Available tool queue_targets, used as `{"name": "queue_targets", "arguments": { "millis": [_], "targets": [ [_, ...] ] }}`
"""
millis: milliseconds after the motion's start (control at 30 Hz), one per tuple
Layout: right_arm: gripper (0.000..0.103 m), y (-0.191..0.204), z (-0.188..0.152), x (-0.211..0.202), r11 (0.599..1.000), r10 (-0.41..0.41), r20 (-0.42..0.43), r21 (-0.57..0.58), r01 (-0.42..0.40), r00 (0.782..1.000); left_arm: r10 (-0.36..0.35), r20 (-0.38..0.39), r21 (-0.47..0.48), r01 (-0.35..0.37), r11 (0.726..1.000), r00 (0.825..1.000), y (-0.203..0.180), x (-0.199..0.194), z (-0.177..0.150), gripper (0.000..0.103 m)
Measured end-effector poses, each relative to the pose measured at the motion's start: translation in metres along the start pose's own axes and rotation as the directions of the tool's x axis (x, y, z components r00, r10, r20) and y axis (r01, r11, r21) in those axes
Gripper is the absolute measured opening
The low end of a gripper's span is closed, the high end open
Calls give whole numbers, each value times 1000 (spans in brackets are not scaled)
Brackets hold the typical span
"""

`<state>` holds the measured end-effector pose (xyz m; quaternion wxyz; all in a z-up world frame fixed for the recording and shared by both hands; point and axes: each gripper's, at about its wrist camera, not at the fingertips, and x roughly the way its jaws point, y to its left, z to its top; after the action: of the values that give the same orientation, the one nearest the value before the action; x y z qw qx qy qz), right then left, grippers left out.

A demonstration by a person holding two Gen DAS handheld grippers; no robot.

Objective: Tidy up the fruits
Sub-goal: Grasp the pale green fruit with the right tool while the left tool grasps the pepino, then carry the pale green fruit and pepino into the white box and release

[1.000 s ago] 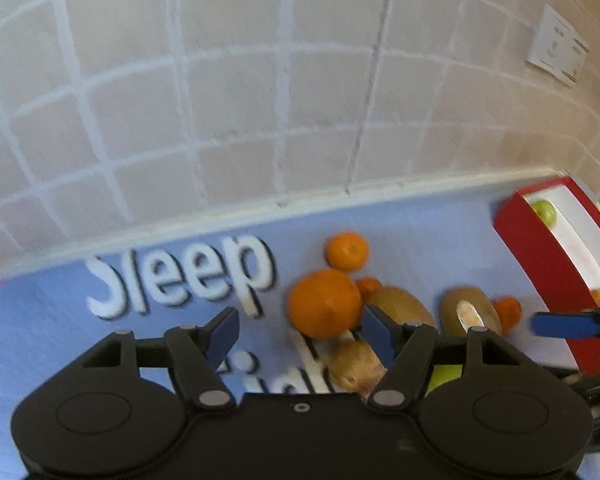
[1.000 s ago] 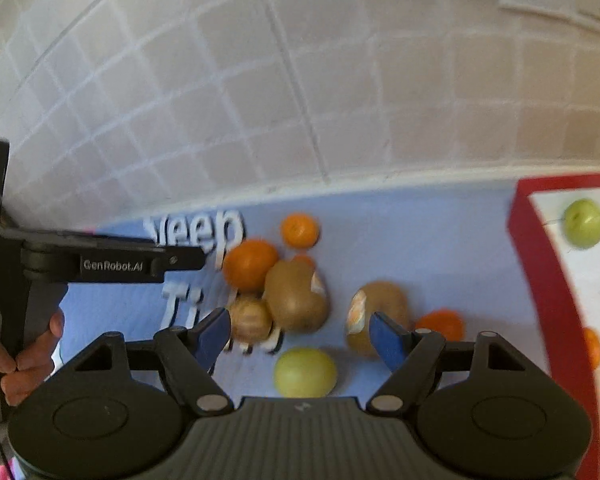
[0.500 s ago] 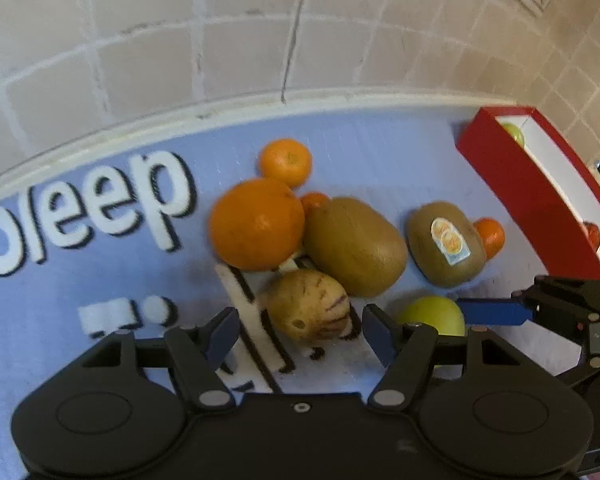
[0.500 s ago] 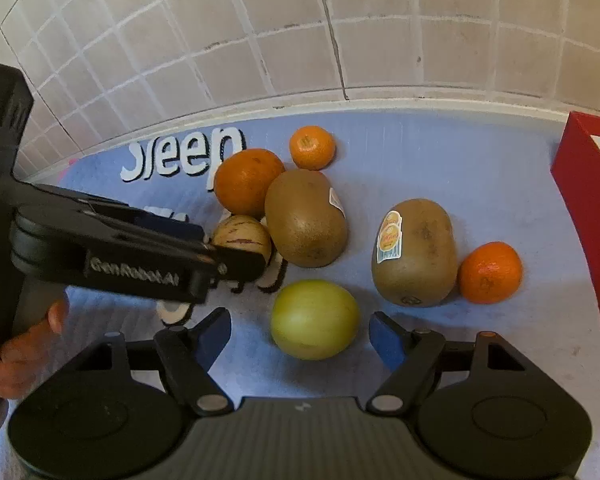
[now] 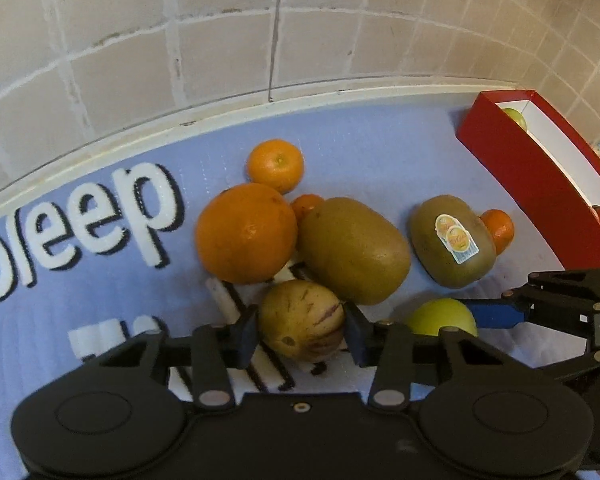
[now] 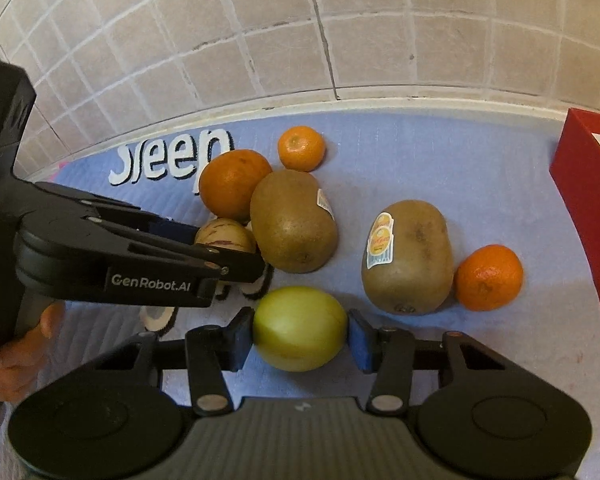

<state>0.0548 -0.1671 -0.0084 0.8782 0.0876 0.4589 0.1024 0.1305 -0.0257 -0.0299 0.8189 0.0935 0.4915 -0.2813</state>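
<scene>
Left wrist view shows the left gripper point(image 5: 301, 334) with its pads pressed against both sides of a striped melon point(image 5: 301, 320), which sits on the blue mat point(image 5: 80, 292) at the near edge of the fruit cluster. Just beyond it lie an orange point(image 5: 246, 233) and a kiwi point(image 5: 354, 250), both close enough that they seem to touch the melon. A second kiwi point(image 5: 452, 240) with a sticker rests further right, with a small mandarin point(image 5: 500, 230) tucked behind it and another mandarin point(image 5: 276, 165) at the far side of the pile.

From the right wrist view, the right gripper point(image 6: 300, 340) is closed onto a green fruit point(image 6: 300, 328), pads touching it left and right, and the fruit sits on the mat near the stickered kiwi point(image 6: 408, 256). The red box point(image 6: 584, 200) stands along the right edge; in the left wrist view a green fruit already lies in its far corner.

I judge the step in hand to be the grasp itself: both fruits are pinched but neither looks lifted yet. The next move calls for a straight lift of each, so the melon comes clear of the orange and kiwi without rolling them, then a carry to the right toward the box. The right gripper should probably go first, since it is nearer the box and would block the left one's path.
</scene>
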Motion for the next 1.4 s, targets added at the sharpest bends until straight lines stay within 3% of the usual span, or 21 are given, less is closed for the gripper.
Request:
{"name": "queue_targets", "arguments": {
  "millis": [567,767,1100,1400],
  "targets": [
    [51,-2,8,-32,998,55,56,-2,-55,997,50,118,-59,-43,997,992,-8,-43,0,51],
    [51,-15,14,-55,998,56,96,2,-57,994,109,146,-78,-99,992,983,-24,-52,12,51],
    [51,-59,27,-104,999,14,182,33,-20,983,144,193,-83,-130,988,971,-58,-60,43,51],
    [51,-119,25,-133,993,-31,233,119,4,972,116,204,-57,-107,993,972,-105,-53,74,52]
  ]
}}
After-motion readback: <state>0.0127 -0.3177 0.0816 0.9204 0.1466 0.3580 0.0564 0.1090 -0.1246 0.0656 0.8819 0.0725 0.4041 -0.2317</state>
